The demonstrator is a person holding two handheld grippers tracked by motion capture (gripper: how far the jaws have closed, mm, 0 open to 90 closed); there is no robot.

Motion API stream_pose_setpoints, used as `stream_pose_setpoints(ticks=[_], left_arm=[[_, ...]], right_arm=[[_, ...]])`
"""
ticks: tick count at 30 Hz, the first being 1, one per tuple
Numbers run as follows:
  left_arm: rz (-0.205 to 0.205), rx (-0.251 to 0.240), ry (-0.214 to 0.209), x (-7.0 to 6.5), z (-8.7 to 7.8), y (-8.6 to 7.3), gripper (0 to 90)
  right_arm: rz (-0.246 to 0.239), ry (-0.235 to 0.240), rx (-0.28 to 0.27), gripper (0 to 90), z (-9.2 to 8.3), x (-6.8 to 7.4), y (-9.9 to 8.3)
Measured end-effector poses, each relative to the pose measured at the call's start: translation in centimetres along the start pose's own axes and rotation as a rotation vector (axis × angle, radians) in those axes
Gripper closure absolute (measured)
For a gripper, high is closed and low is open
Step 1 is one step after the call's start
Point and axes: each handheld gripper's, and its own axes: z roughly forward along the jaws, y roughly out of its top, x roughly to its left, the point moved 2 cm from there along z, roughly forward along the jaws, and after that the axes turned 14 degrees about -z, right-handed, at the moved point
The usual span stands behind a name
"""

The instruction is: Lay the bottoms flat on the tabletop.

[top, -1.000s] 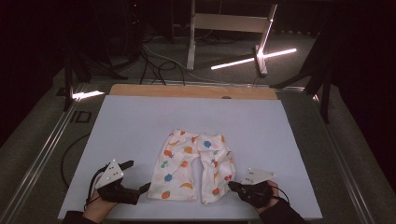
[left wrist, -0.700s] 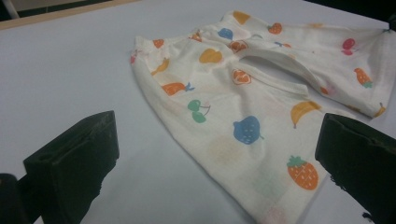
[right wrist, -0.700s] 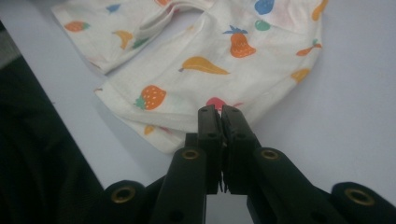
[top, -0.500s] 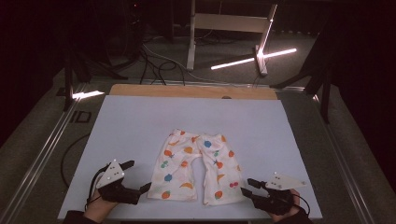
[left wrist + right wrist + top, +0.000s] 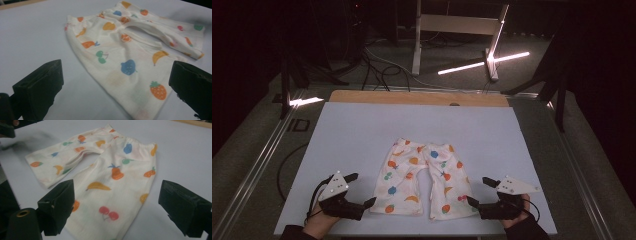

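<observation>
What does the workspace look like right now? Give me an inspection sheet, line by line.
Surface: pale blue table top, wooden strip along its far edge.
Job's things: fruit-print trousers lying flat, waistband far, leg hems toward the person.
Clutter: nothing seen.
Grippers: left tongs open beside the left leg hem; right tongs have just been opening, nothing between the jaws, off the right hem.
Cables: black cable trailing off the table's left edge; cables on the floor beyond.
Surroundings: dark room, metal stand, light strips on the floor.

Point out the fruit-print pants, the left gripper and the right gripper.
fruit-print pants (image 5: 424, 177): high view, at the crotch.
left gripper (image 5: 362, 190): high view, midway between its fingertips.
right gripper (image 5: 479, 191): high view, midway between its fingertips.
</observation>
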Motion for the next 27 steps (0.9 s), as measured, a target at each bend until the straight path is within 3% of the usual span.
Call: stream_pose_setpoints(ticks=[5,14,22,27], left_arm=[[-0.023,0.005,-0.026,0.0,0.4,0.6,0.3],[-0.014,0.035,-0.037,0.7,1.8,2.5,0.3],[-0.018,0.025,-0.01,2.2,3.2,5.0,0.3],[-0.011,0.068,0.029,3.1,4.9,6.3,0.3]], right_arm=[[-0.016,-0.004,0.014,14.2,1.8,-1.2,0.7],[-0.035,-0.034,0.036,14.7,4.8,-4.2,2.0],[-0.034,-0.077,0.04,15.1,6.8,-6.5,3.5],[-0.035,-0.104,0.054,15.7,8.1,-7.9,5.0]])
